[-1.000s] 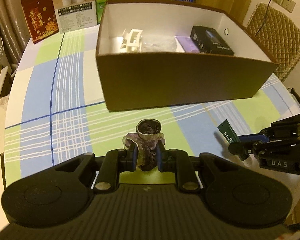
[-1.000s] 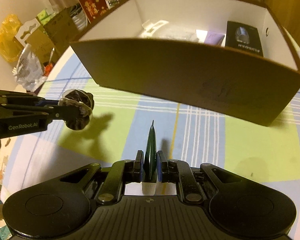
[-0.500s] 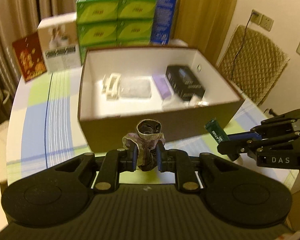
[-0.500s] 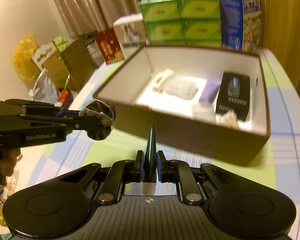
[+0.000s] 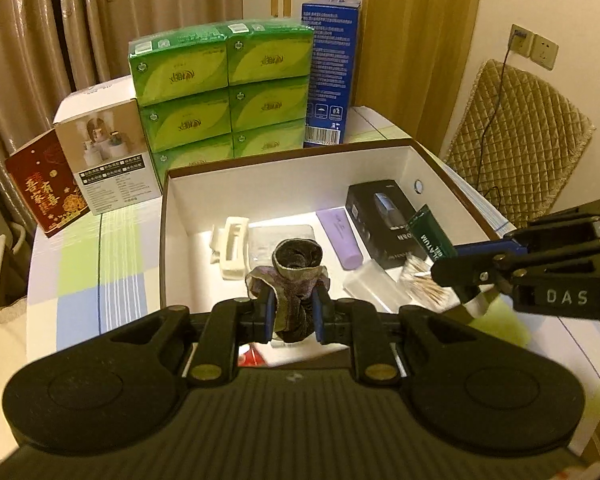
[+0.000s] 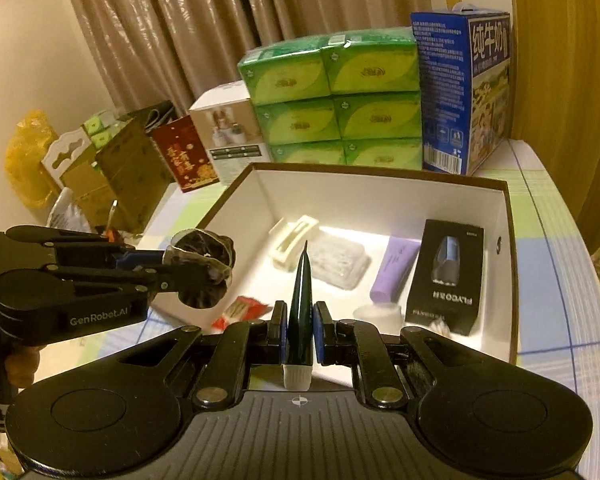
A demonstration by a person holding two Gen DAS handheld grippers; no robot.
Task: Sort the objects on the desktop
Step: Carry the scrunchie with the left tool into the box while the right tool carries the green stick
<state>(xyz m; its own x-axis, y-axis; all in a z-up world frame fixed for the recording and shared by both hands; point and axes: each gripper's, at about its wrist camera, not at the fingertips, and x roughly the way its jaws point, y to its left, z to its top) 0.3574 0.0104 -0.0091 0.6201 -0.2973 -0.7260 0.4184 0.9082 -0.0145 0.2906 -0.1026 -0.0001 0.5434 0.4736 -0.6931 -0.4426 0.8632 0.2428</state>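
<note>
A brown box with a white inside [image 5: 300,172] [image 6: 380,184] stands on the checked tablecloth. My left gripper [image 5: 293,314] is shut on a dark crumpled scrunchie [image 5: 298,272] above the box's near wall. From the right wrist view that scrunchie [image 6: 204,268] hangs at the box's left corner in the left gripper [image 6: 196,272]. My right gripper [image 6: 299,332] is shut on a dark green tube [image 6: 302,296] with a white cap, over the near wall. The left wrist view shows this tube [image 5: 430,236] and the right gripper [image 5: 446,264] over the box's right part.
Inside the box lie a white hair clip [image 5: 234,246], a clear packet [image 6: 338,260], a lilac tube [image 5: 340,238], a black carton [image 6: 448,276], a small clear tub [image 5: 370,284] and cotton swabs [image 5: 424,284]. Green tissue packs [image 5: 224,80], a blue carton [image 6: 464,88] and small boxes stand behind.
Both grippers have risen and moved forward with their objects, from over the tablecloth in front of the box to above its near wall, so the box's inside now shows.
</note>
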